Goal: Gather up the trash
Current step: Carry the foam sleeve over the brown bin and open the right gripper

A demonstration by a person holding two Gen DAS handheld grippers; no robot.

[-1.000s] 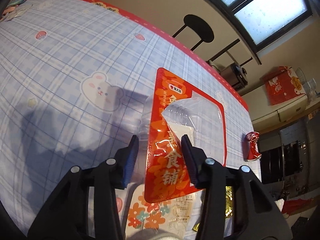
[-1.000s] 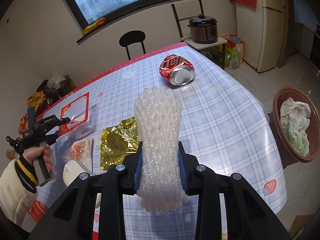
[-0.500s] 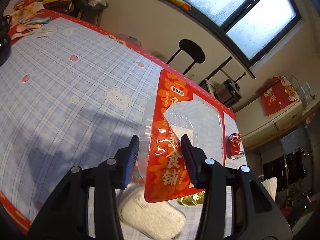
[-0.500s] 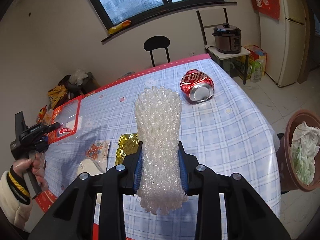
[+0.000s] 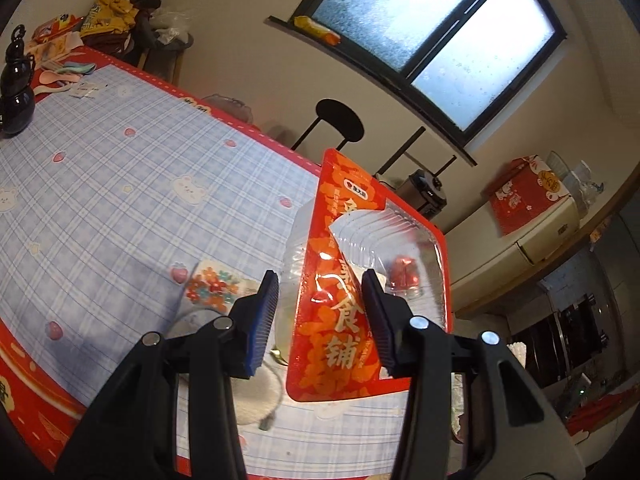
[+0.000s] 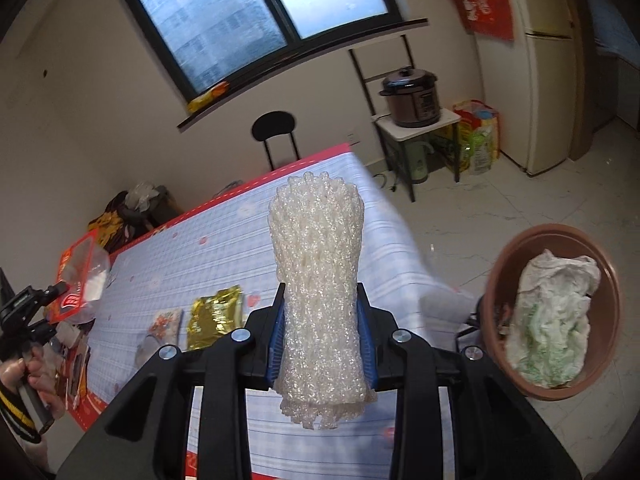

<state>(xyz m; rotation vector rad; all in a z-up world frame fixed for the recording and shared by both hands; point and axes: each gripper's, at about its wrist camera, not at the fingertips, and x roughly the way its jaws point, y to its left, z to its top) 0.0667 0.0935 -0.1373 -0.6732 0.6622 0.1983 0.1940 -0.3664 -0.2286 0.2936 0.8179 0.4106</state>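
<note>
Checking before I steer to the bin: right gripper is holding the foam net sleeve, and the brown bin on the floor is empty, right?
Not quite. The right gripper does hold the foam net sleeve, but the brown bin on the floor is not empty: the right wrist view shows crumpled white and green paper in it.

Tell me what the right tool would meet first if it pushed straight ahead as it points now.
Probably the checked tablecloth: the right tool, shut on the foam net, aims over the table toward the black chair. The net hides the line itself, so depth is uncertain.
</note>
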